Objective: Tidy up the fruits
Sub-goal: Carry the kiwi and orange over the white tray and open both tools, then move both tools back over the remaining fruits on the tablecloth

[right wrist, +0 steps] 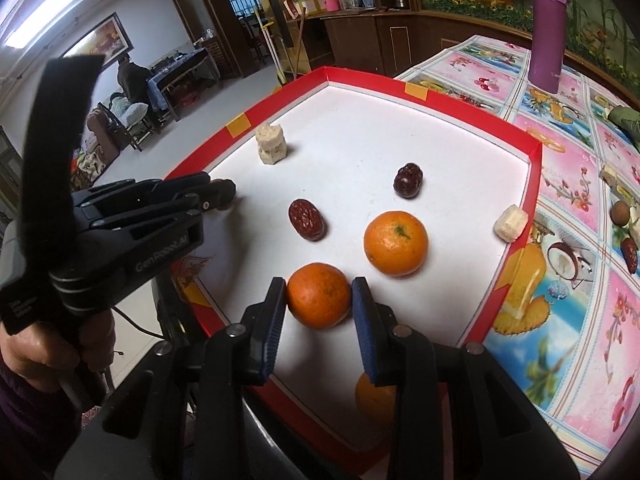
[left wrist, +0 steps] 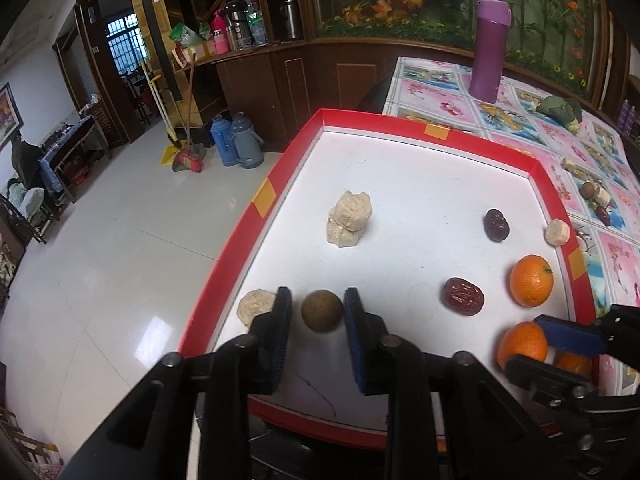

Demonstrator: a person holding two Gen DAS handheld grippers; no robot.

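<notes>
A red-rimmed white tray point(left wrist: 400, 152) point(right wrist: 532, 168) lies on the table. My left gripper point(left wrist: 318, 300) has its jaws around a brown round fruit point(left wrist: 321, 311), touching or nearly touching it. My right gripper point(right wrist: 319, 292) point(left wrist: 536, 340) has its jaws around an orange point(right wrist: 318, 300) point(left wrist: 520, 342) on the tray. A second orange point(right wrist: 395, 242) point(left wrist: 531, 280), two red dates point(right wrist: 306, 219) point(right wrist: 407, 180) point(left wrist: 463, 296) point(left wrist: 496, 225) and beige cakes point(left wrist: 350, 218) point(right wrist: 272, 145) point(left wrist: 256, 306) point(right wrist: 510, 223) lie on the tray. A third orange point(right wrist: 374, 400) sits under my right fingers.
A purple flask point(left wrist: 490, 50) point(right wrist: 547, 24) stands on the floral tablecloth point(right wrist: 560, 280). More small fruits and cakes point(right wrist: 622, 216) point(left wrist: 592, 196) lie on the cloth right of the tray. A green bundle point(left wrist: 560, 110) lies at the far right. The table drops off to the floor on the left.
</notes>
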